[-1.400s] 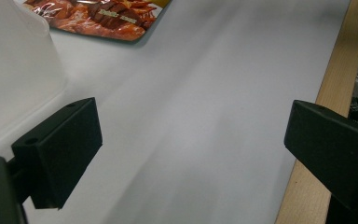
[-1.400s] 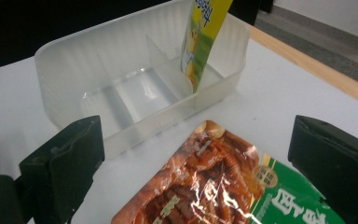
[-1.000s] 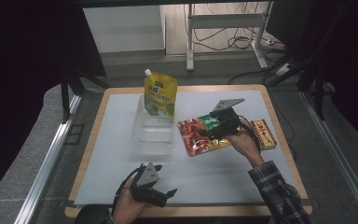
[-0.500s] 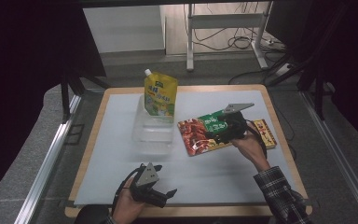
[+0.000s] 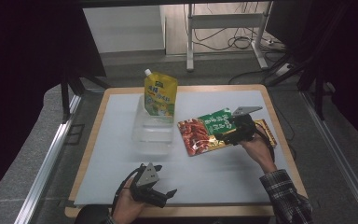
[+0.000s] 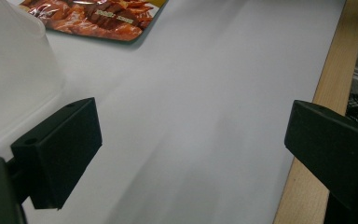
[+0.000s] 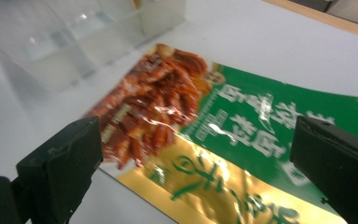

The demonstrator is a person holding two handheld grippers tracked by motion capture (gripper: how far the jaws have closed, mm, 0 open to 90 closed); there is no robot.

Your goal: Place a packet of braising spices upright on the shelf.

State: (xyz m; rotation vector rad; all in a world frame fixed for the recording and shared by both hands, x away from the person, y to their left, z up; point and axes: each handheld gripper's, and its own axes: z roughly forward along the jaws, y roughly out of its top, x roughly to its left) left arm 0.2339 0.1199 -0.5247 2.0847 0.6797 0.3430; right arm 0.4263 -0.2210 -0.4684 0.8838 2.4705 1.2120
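Jaws spread wide, right gripper [image 5: 223,136] hovers over snack packet [image 5: 205,131] (flat on worktop [image 5: 121,154]); best approach is low, pinching one edge. Left gripper [image 5: 165,196] idles, released.

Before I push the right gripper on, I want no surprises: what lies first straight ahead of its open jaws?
The right gripper points down at the flat foil snack packet printed red, green and gold, so it would likely meet that first. The clear plastic container lies beyond; depth is hard to judge.
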